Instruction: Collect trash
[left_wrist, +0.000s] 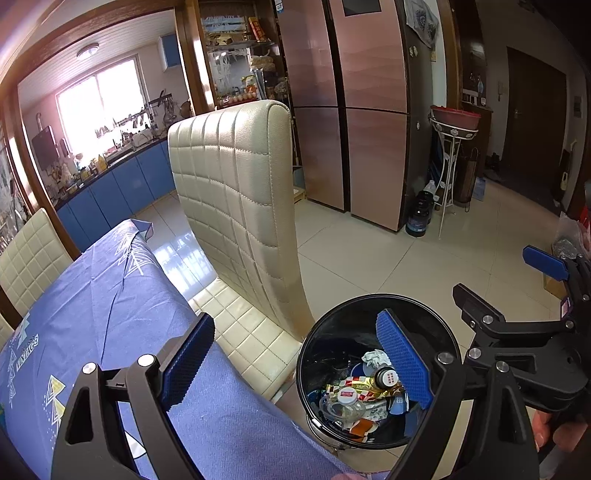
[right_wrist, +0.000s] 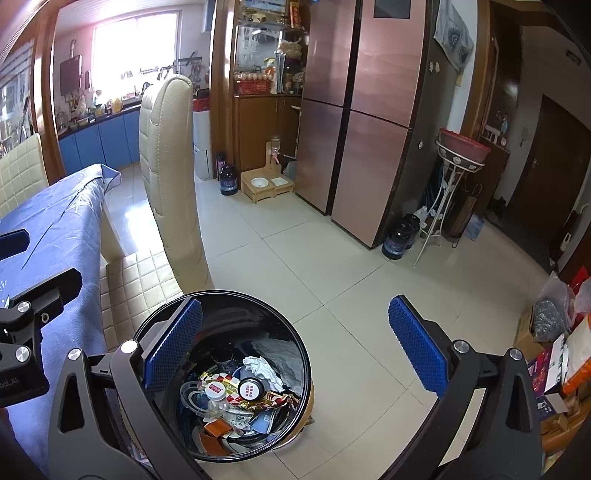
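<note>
Both grippers hang over the black trash bin on the tile floor, right beside the cream chair and the blue-clothed table. The right gripper has its jaws spread wide, nothing between them; the left gripper is wide apart and empty too. The trash inside looks light: crinkly wrappers, a wadded tissue, small capped bottles. Wrappers probably slip, so pinching a bunched fold seems best; the bottles would go by the neck.
</note>
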